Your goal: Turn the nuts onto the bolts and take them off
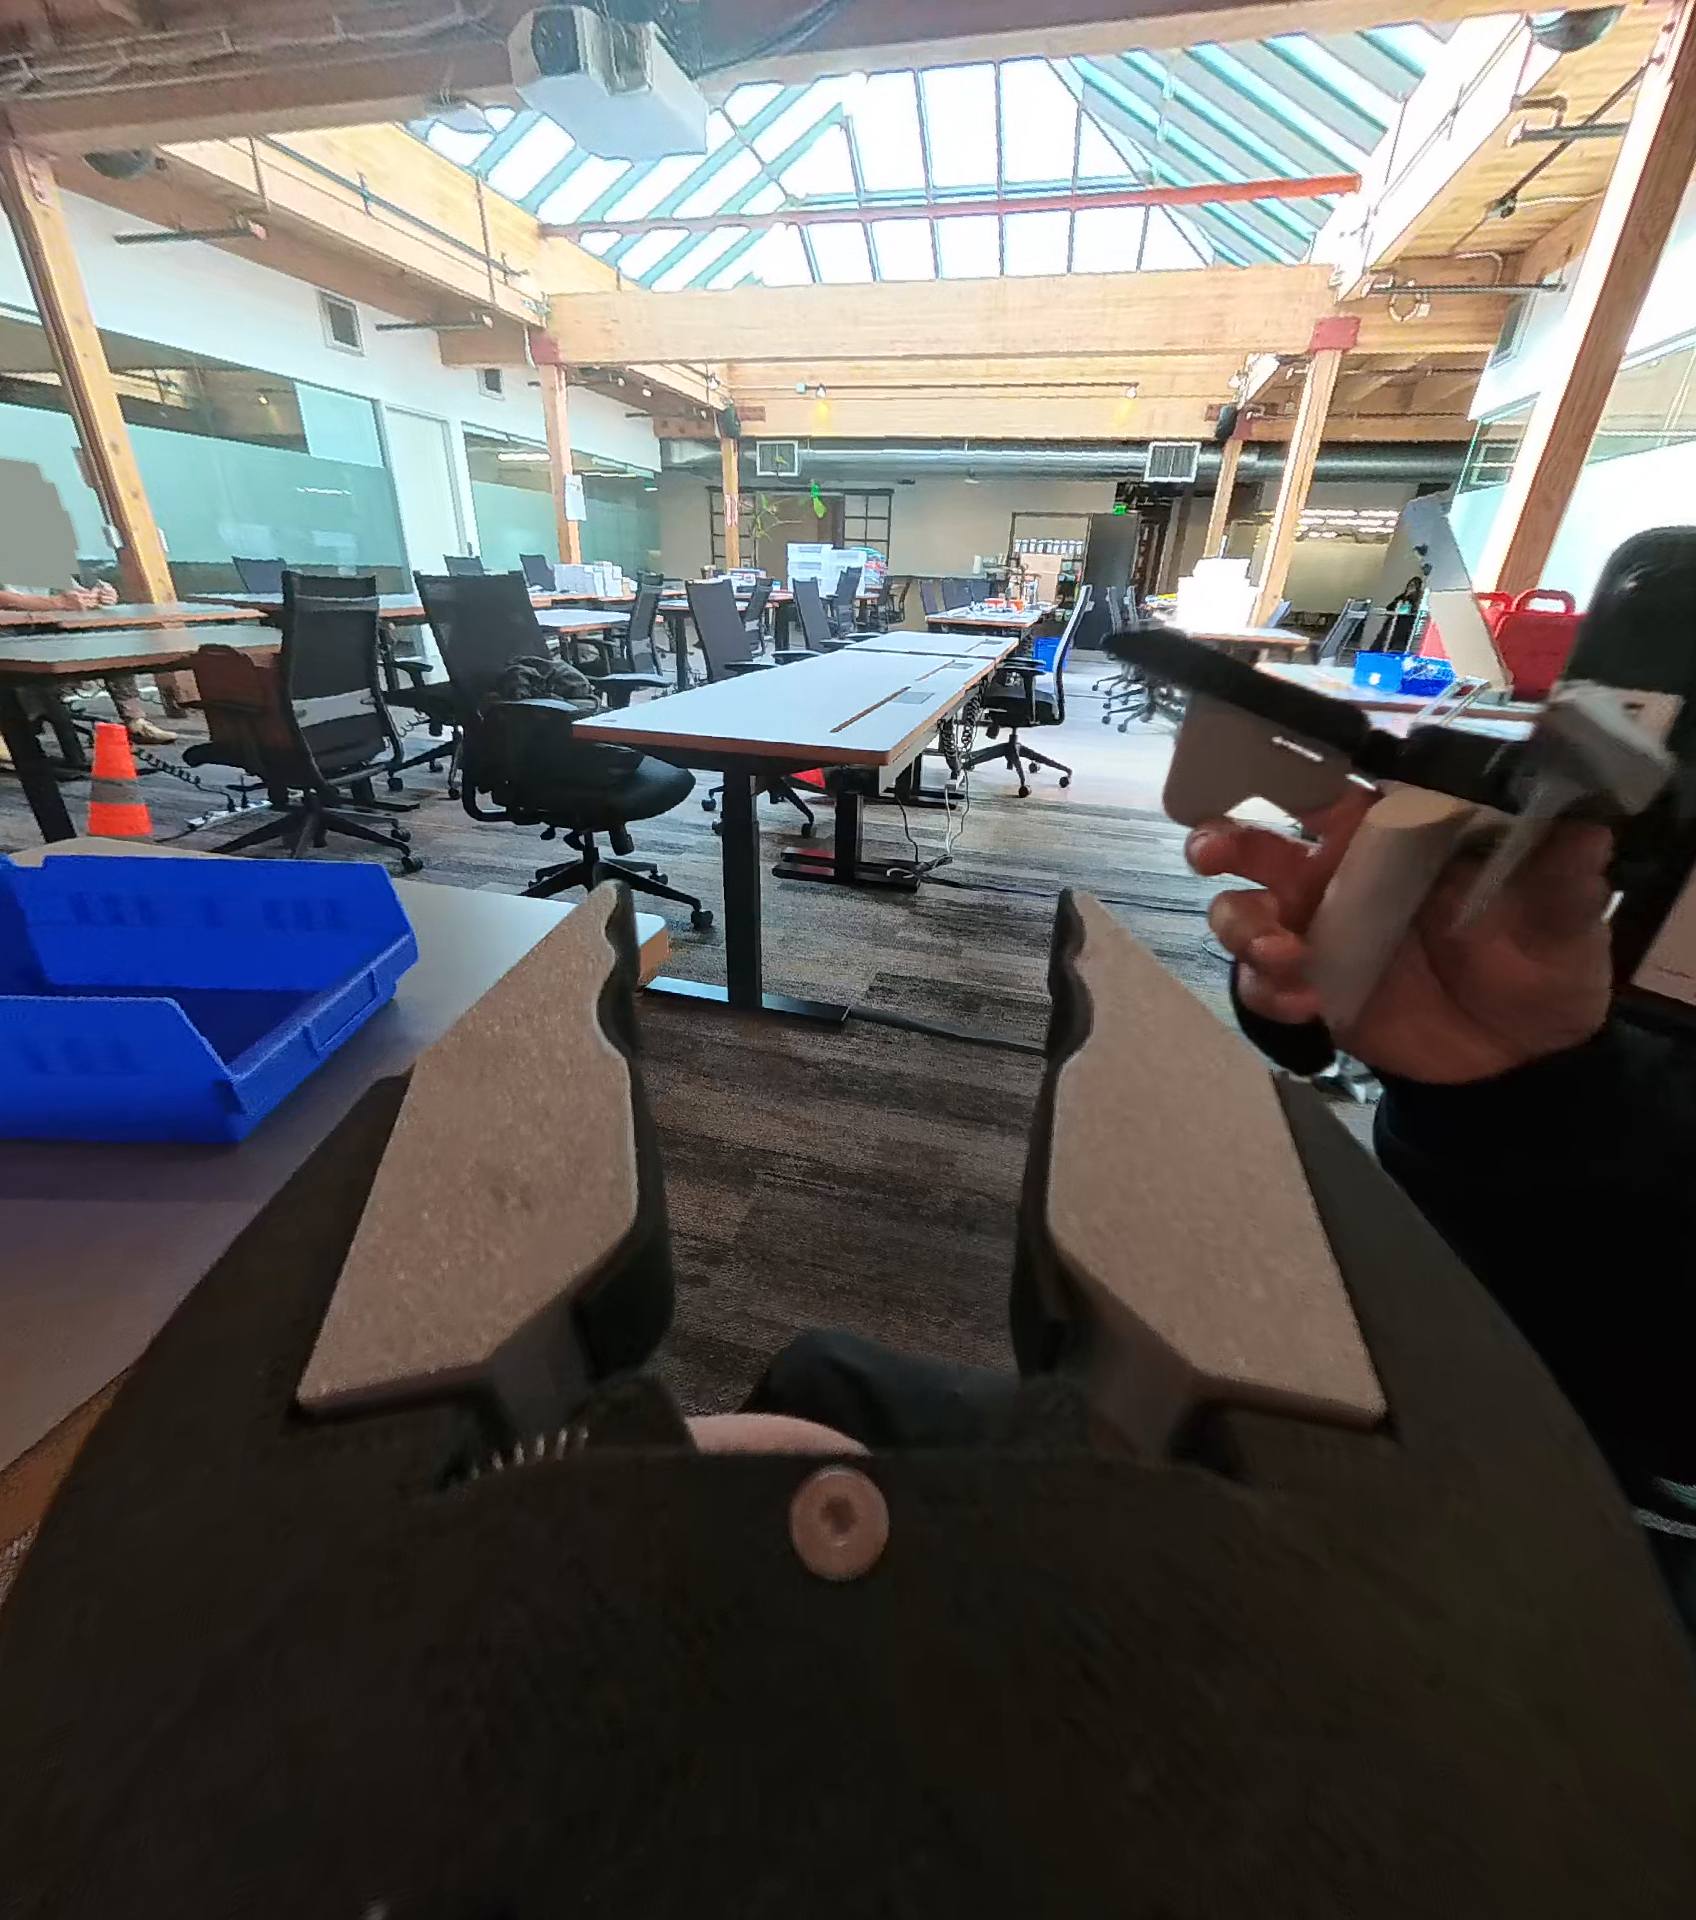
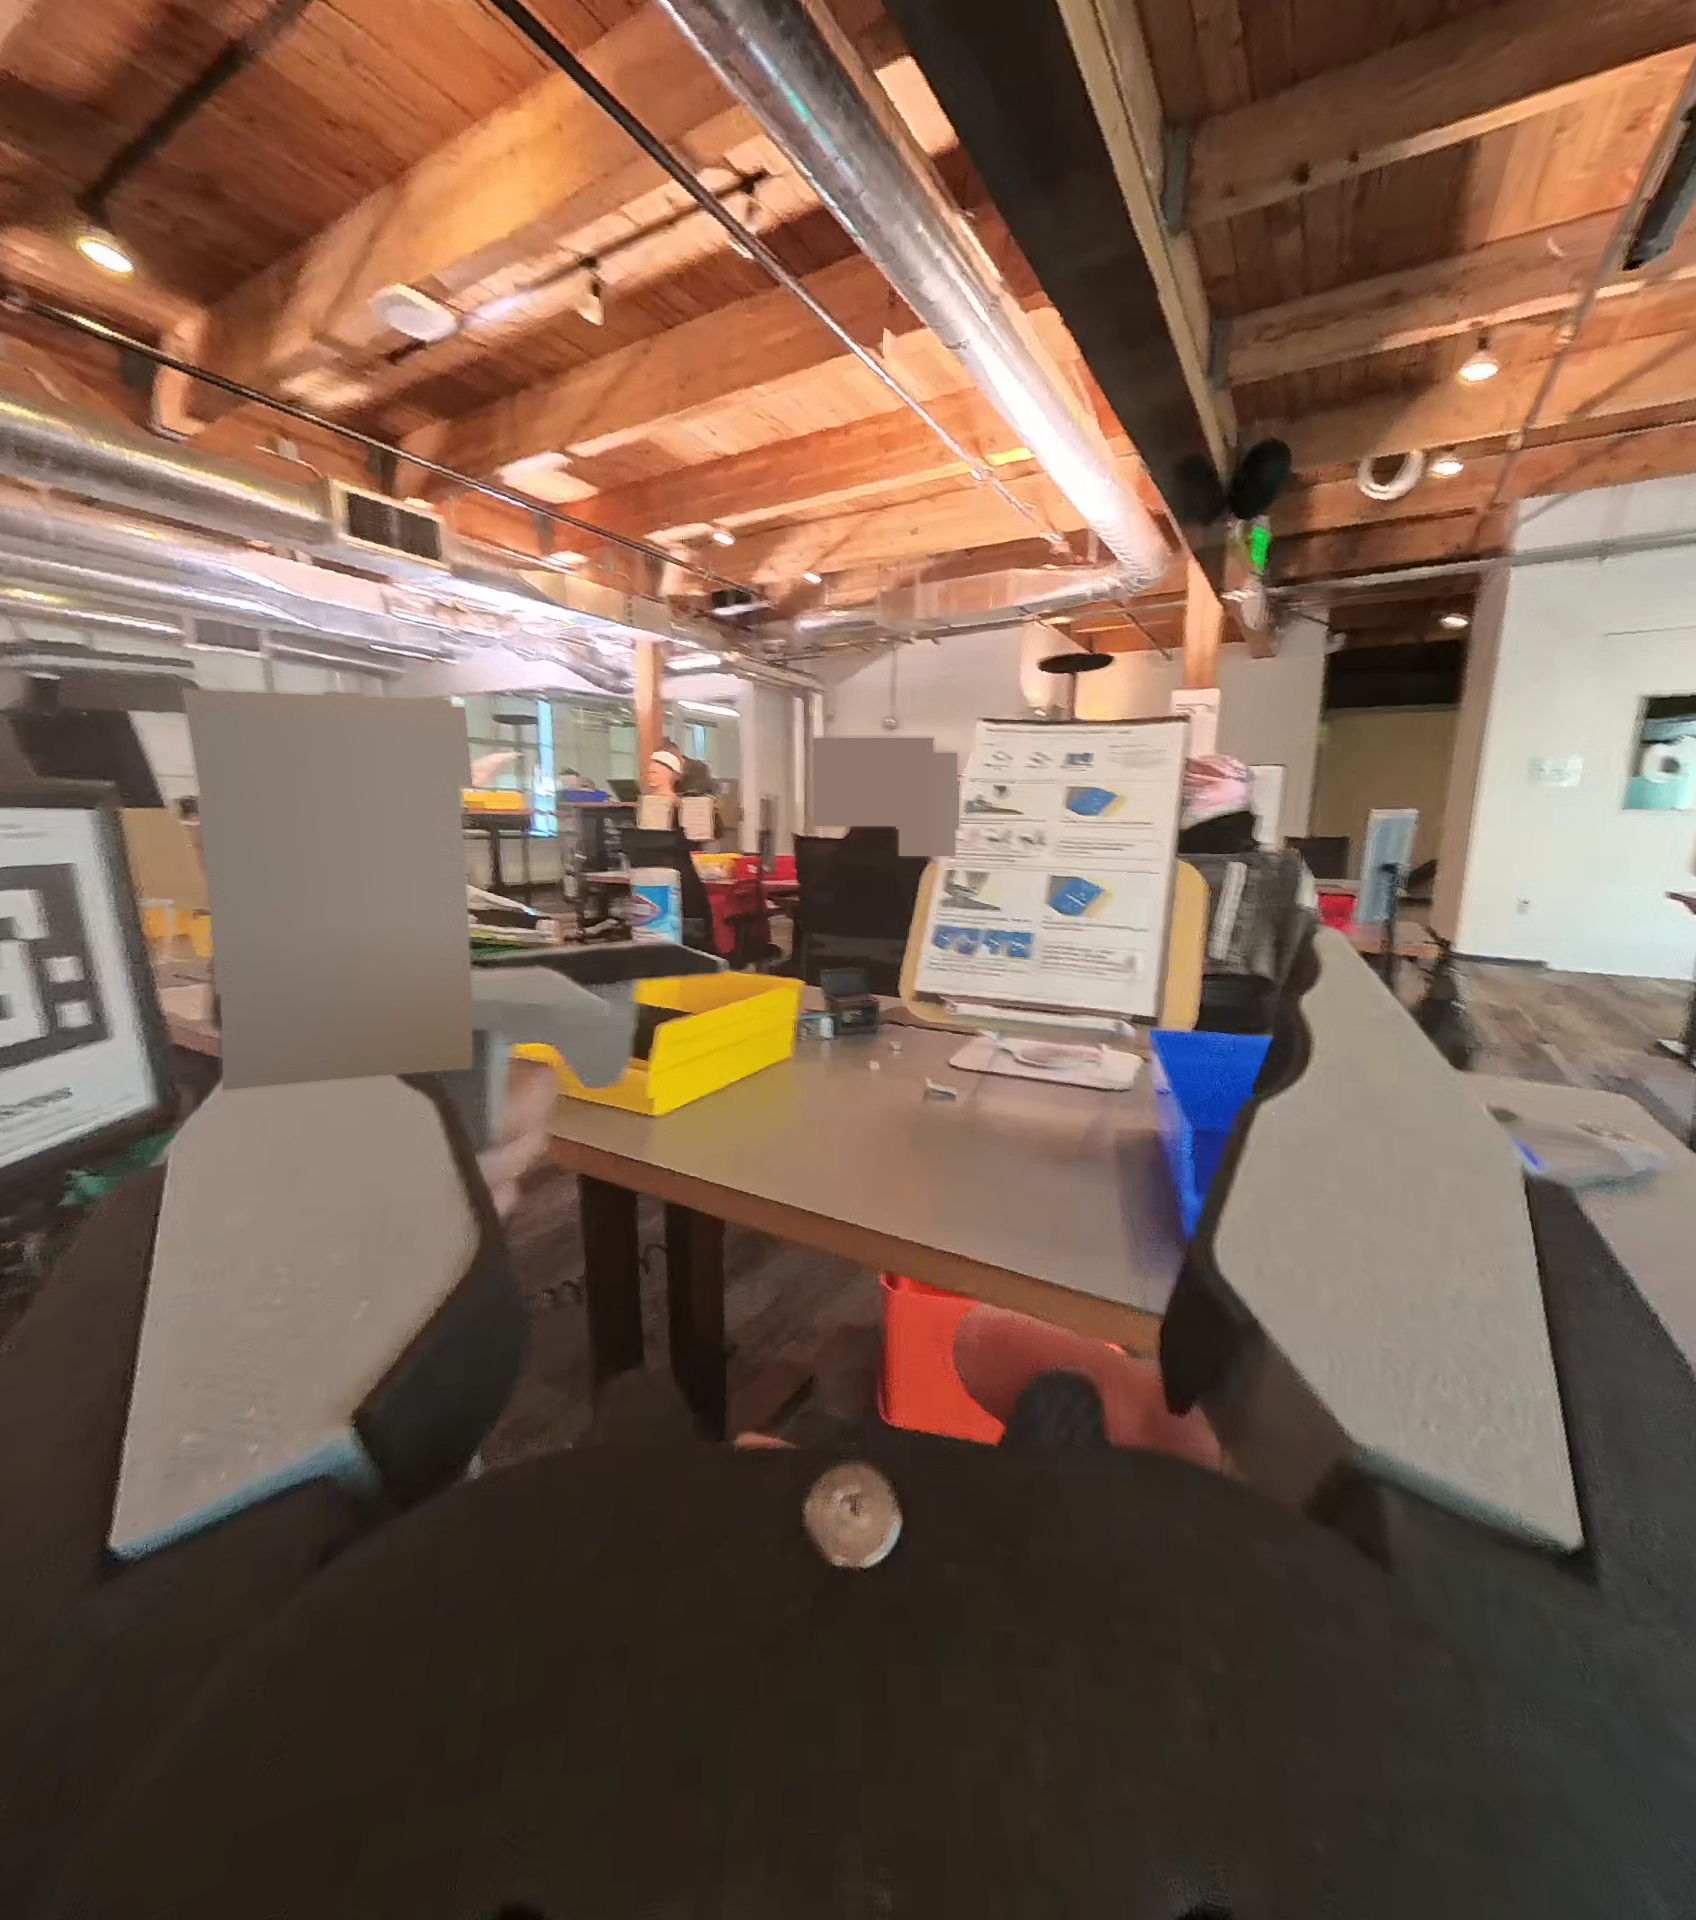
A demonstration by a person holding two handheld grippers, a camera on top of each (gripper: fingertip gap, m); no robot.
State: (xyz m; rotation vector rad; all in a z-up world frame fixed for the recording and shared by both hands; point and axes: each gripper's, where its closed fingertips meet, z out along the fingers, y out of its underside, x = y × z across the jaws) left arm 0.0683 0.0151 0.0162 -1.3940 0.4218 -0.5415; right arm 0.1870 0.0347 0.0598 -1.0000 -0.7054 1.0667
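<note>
The left gripper (image 1: 844,935) has its jaws parted to a moderate gap with nothing between them; through the gap only carpet and distant furniture show. The right gripper (image 2: 948,997) stands wider, its jaws spread well apart and likewise empty. Both are raised and aimed out across the room, not down at the work.

In the left wrist view the right gripper appears again at the right edge, held in a hand (image 1: 1426,966) that wraps its pale handle. A blue bin (image 1: 137,997) sits on the grey desk (image 1: 13,1299) just left of the left jaws; the part of its inside that shows looks bare. In the right wrist view the desk carries a yellow bin (image 2: 709,1039), a blue bin at its right edge, a stand with an instruction sheet (image 2: 1062,873), and a few small pale pieces (image 2: 939,1088) lying loose near the middle. These may be nuts or bolts, but they are too small and blurred to say; no nut or bolt can be made out with certainty in either view.

By my reading the task has not begun in earnest: this is the lead-in, before any first pickup. The next move calls for tipping both grippers down toward the desk, finding the hardware, and closing one pair of jaws on a bolt to steady it while the other takes a nut squarely enough to start the thread.
</note>
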